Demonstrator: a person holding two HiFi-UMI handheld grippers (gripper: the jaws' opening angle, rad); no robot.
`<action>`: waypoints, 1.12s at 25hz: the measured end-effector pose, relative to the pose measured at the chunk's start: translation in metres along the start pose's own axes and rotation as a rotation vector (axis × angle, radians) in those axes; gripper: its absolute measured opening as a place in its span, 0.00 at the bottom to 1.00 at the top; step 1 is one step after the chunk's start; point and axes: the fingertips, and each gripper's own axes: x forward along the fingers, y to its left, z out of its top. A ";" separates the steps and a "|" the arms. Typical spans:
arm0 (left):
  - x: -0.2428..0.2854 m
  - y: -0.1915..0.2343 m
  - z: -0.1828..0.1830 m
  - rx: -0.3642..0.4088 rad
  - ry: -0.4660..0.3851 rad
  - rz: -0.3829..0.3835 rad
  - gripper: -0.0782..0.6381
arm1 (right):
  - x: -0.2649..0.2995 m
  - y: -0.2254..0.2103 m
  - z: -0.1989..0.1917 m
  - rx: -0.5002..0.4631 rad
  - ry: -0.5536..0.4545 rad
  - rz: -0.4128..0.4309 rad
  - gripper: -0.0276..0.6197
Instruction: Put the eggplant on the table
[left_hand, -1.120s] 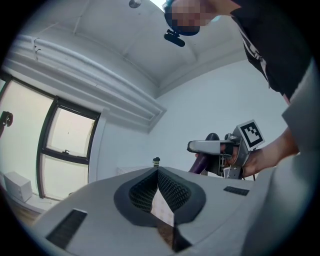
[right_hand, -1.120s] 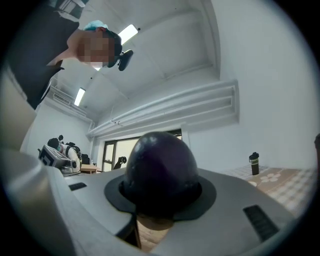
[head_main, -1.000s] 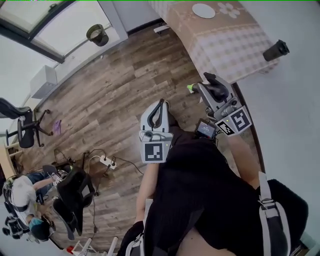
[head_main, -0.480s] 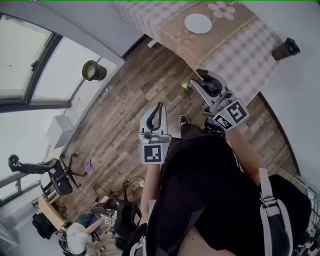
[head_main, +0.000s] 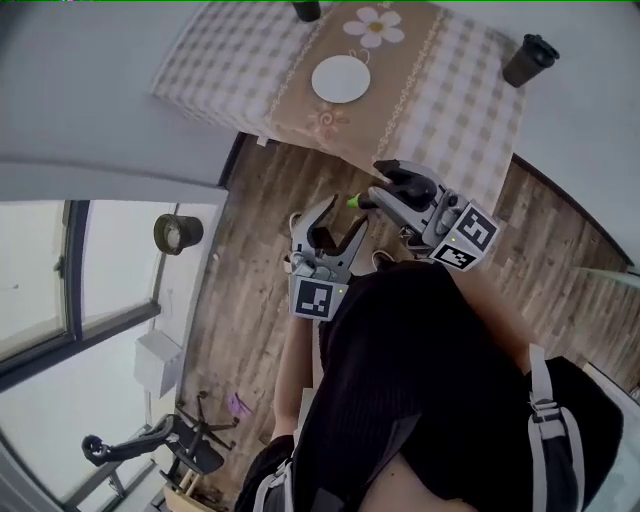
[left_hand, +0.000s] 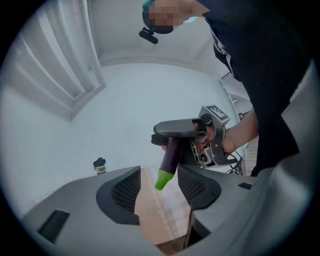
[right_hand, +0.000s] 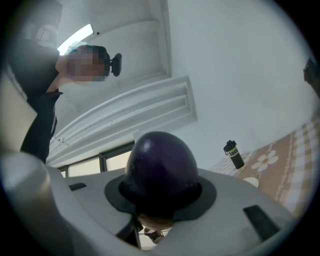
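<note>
Eggplant (left_hand: 171, 155) clamped at fat purple end in right hand-held gripper (head_main: 388, 190), green stem jutting beyond jaw tips. Left hand-held gripper (head_main: 330, 222) just beside, jaws just sprung wide, nothing between. Probably light, firm, glossy-slick; mid-body grip safer. Tabletop (head_main: 455, 100) ahead, not yet reached.

Right claw (head_main: 383, 190) gripped eggplant (head_main: 355, 201), green tip sticking out, over wood floor (head_main: 250, 300) just off the table (head_main: 450, 95) near edge. Left claw (head_main: 343, 215) beside it, jaws just opened wide, holding nothing. White plate (head_main: 340, 78) mid-table, dark cup (head_main: 527, 58) by right edge.
</note>
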 end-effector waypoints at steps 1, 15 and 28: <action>0.009 0.004 -0.001 0.003 -0.021 -0.047 0.45 | 0.006 -0.004 -0.002 0.018 -0.008 -0.010 0.27; 0.057 0.101 -0.014 0.022 -0.173 -0.619 0.33 | 0.110 -0.084 -0.013 0.233 -0.138 -0.263 0.28; 0.062 0.155 -0.037 0.012 -0.248 -0.938 0.31 | 0.127 -0.115 -0.023 0.072 -0.157 -0.460 0.39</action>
